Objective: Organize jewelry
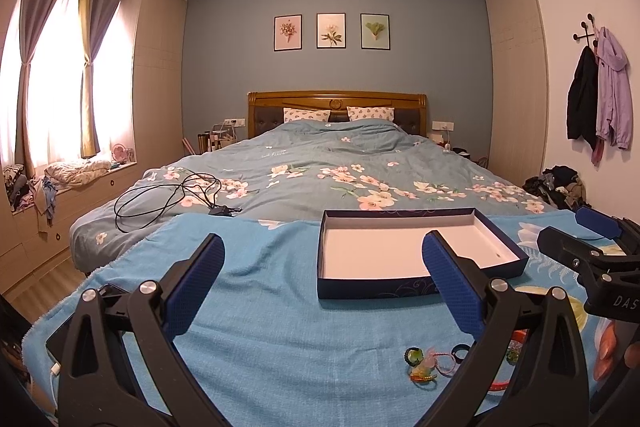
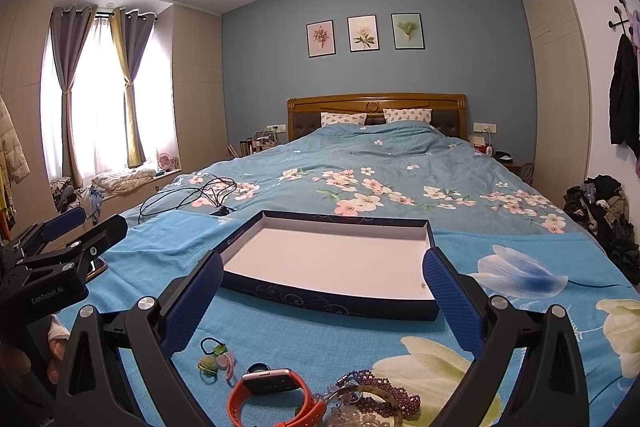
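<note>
A shallow dark-blue box (image 1: 416, 289) with a white inside lies on the blue cloth at the foot of the bed; it also shows in the right wrist view (image 2: 320, 301). Nothing lies in it. Jewelry lies in front of it: small hair ties and rings (image 1: 424, 363), an orange-strapped watch (image 2: 272, 393), a purple bead bracelet (image 2: 384, 389) and hair ties (image 2: 216, 357). My left gripper (image 1: 324, 279) is open and empty, left of the jewelry. My right gripper (image 2: 322, 291) is open and empty, above the watch and beads. Each gripper shows in the other's view, the right (image 1: 592, 239) and the left (image 2: 68, 231).
A black cable (image 1: 168, 199) lies on the floral duvet (image 1: 340, 163) behind the cloth. A phone (image 2: 98, 267) lies under the left gripper. Clothes are piled on the floor at the right (image 1: 560, 187). The window seat is at the left.
</note>
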Action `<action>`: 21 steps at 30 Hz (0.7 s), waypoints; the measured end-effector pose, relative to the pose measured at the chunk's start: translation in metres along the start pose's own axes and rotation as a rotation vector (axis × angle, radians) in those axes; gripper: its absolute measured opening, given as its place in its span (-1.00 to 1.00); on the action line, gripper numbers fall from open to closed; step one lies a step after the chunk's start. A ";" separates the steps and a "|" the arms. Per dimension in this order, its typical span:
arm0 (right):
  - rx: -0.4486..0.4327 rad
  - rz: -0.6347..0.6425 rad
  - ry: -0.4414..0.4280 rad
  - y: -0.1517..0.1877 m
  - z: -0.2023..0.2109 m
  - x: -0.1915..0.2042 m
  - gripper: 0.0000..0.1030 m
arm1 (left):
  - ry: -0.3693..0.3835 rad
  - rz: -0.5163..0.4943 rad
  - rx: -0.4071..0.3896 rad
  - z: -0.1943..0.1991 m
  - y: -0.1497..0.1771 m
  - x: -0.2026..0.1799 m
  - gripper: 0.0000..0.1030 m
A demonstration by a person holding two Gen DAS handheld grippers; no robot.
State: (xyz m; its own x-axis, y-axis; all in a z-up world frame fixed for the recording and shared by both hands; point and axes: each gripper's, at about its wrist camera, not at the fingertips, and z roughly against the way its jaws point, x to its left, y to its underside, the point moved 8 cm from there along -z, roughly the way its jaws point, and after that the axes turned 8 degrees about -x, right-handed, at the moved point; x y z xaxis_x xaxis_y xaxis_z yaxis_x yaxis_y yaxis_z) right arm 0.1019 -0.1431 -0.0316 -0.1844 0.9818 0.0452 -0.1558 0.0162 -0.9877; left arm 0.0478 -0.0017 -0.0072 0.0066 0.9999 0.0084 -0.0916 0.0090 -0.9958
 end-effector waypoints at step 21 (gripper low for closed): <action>0.000 -0.003 -0.008 0.000 -0.003 0.000 0.88 | 0.004 0.001 -0.005 0.002 -0.002 -0.002 0.89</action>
State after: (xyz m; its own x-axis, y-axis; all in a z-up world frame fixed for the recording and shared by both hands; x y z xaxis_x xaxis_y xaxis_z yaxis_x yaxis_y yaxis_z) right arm 0.1044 -0.1424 -0.0318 -0.1914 0.9803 0.0492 -0.1568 0.0189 -0.9875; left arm 0.0457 -0.0040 -0.0049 0.0106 0.9999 0.0066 -0.0866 0.0074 -0.9962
